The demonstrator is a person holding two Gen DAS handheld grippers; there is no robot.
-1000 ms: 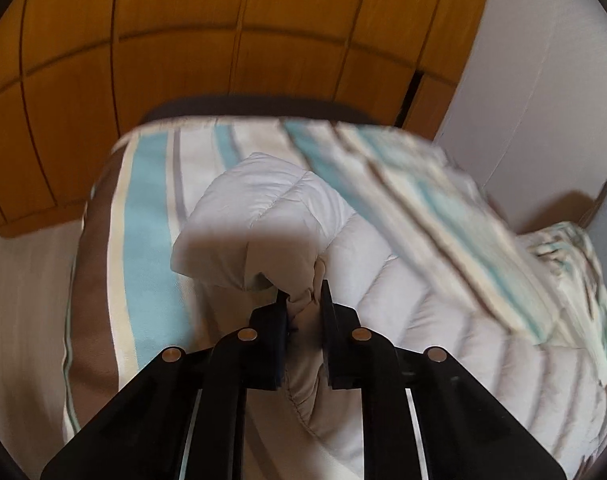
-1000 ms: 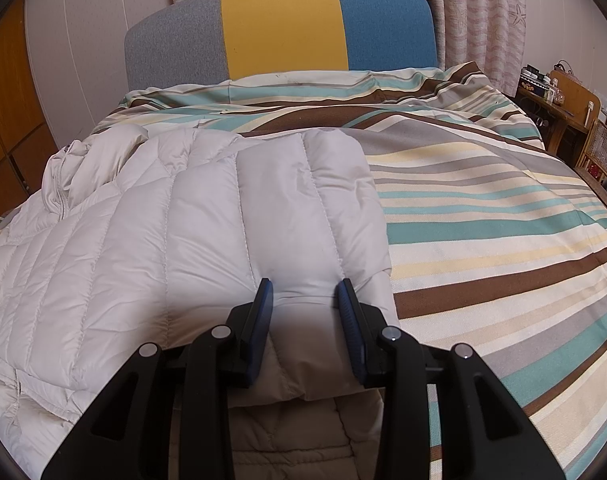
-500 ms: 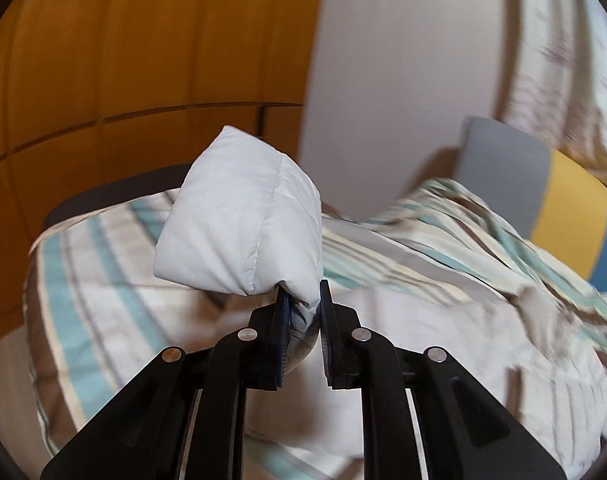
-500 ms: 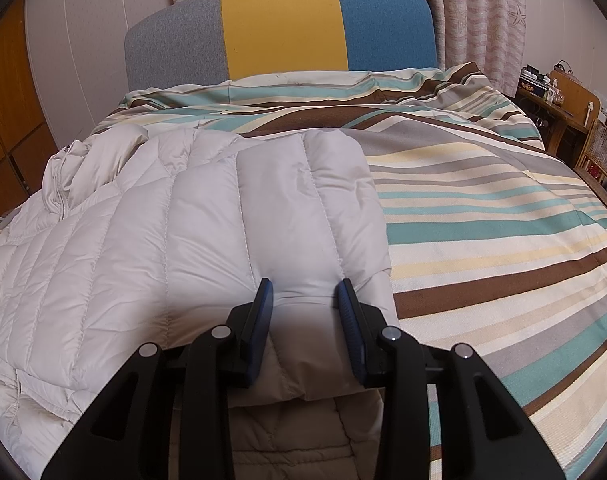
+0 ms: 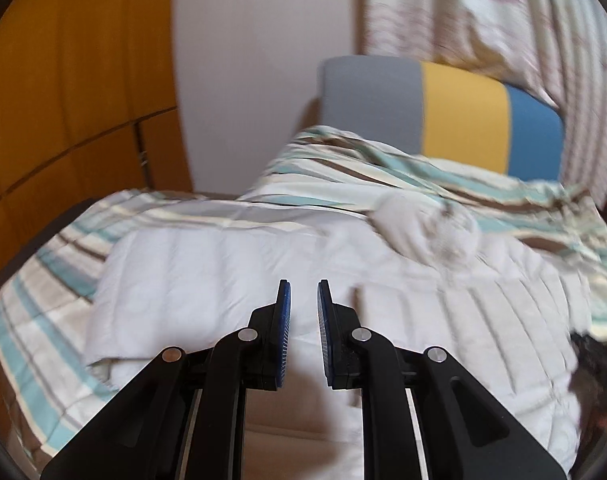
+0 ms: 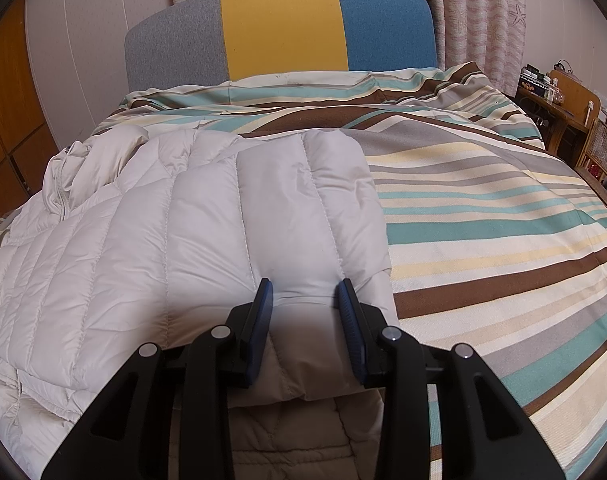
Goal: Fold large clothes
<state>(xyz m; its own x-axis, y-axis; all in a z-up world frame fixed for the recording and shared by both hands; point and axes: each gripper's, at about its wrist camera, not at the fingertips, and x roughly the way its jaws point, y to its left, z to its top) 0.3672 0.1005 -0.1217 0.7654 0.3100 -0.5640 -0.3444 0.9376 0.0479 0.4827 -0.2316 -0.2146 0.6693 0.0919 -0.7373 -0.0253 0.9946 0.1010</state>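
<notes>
folding a puffy jacket on the striped bed

lying across the left part of the bed (image 6: 483, 208), the pale quilted down jacket (image 6: 151, 248) is spread on the striped cover, its collar and zip toward the grey, yellow and blue headboard (image 6: 283, 28). one quilted panel is doubled over the body of the jacket, and its folded edge sits at the right hand-held gripper (image 6: 305, 294), whose blue-padded fingers (image 6: 263, 304) press into that thick fold from both sides, holding it at a middling width. in the left wrist view, which is smeared by motion, the left hand-held gripper (image 5: 302, 294) hangs above the jacket (image 5: 207, 276) with only a narrow slit between its fingers and nothing in it. a sleeve lies flat over the jacket just beyond those tips. orange wooden panels (image 5: 63, 92) and a patterned curtain (image 5: 483, 12) stand behind the bed.
</notes>
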